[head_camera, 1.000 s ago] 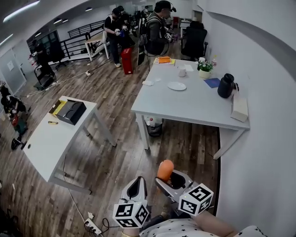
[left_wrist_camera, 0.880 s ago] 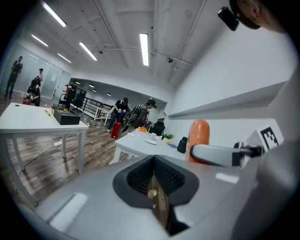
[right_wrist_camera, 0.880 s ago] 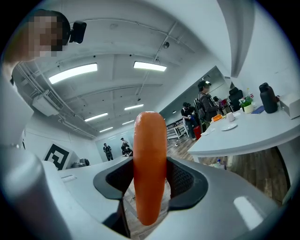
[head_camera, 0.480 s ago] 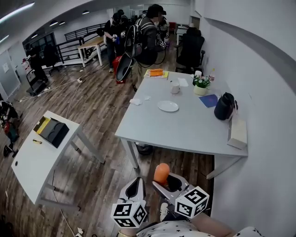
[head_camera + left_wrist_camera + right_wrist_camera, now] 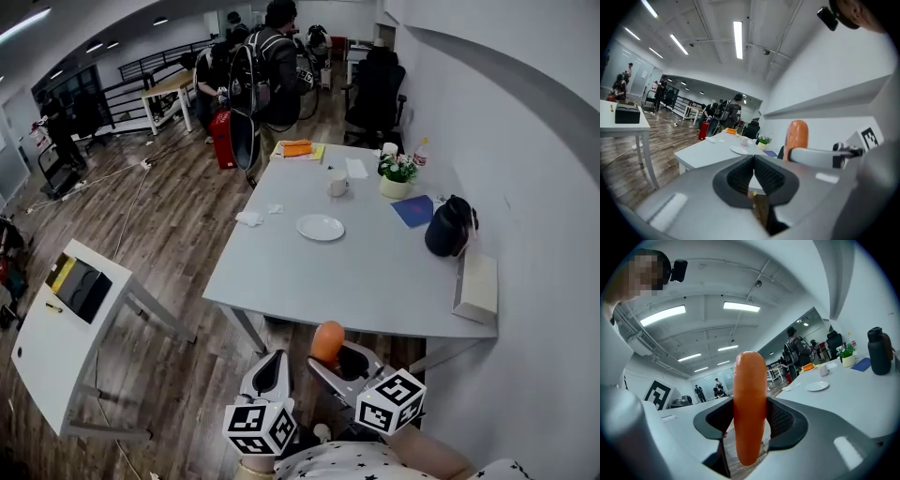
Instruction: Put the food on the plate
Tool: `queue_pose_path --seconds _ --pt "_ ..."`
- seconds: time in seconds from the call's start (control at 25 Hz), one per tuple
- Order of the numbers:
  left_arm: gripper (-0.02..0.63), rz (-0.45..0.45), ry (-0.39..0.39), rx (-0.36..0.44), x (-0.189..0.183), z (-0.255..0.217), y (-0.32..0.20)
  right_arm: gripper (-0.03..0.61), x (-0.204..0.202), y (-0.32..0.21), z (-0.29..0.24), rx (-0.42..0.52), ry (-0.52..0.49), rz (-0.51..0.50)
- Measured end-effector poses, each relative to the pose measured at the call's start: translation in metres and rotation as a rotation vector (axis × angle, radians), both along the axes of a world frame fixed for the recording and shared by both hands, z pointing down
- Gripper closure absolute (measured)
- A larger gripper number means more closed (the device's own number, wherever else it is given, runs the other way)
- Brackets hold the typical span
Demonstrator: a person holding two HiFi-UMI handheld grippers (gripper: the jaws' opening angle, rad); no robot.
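Note:
An orange sausage (image 5: 749, 408) stands upright between the pads of my right gripper (image 5: 336, 358), which is shut on it; its top (image 5: 326, 341) shows in the head view near the grey table's front edge. A small white plate (image 5: 321, 227) lies on the grey table (image 5: 375, 272), far ahead; the same plate (image 5: 817, 386) shows in the right gripper view. My left gripper (image 5: 272, 373) hangs beside the right one, jaws shut with nothing between them (image 5: 753, 166). The sausage (image 5: 797, 137) also shows at the right of the left gripper view.
On the table stand a white mug (image 5: 337, 187), a potted plant (image 5: 397, 174), a blue booklet (image 5: 413, 210), a black kettle (image 5: 446, 226) and a white box (image 5: 476, 286). People (image 5: 267, 66) stand beyond its far end. A white side table (image 5: 70, 319) is at left.
The grey table has come closer and lower in the head view as I walked toward it. Both grippers keep their places in front of me, the sausage still held.

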State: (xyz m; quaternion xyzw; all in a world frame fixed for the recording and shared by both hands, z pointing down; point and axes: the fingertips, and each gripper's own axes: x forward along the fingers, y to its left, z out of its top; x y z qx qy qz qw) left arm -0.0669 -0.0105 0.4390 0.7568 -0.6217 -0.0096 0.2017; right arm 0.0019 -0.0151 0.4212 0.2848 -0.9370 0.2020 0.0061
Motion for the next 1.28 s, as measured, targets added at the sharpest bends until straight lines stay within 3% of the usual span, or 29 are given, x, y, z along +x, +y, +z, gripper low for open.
queue_pose_path --seconds 0.36,0.8,1.04,1.28 --pt "0.606 0.041 -0.022 -0.023 0.015 0.01 -0.065 0.364 0.026 -0.061 0.016 -0.037 0.007 0.071" --pt "0.606 0.135 -0.022 -0.02 0.018 0.015 -0.195 0.364 0.034 -0.193 0.024 -0.027 0.117 0.104" --pt "0.606 0.176 -0.029 -0.031 0.011 0.023 -0.263 0.364 0.026 -0.283 0.045 -0.023 0.26 0.052" --pt "0.606 0.199 -0.021 -0.051 0.001 0.037 -0.309 0.364 0.008 -0.368 0.09 -0.049 0.507 -0.065"
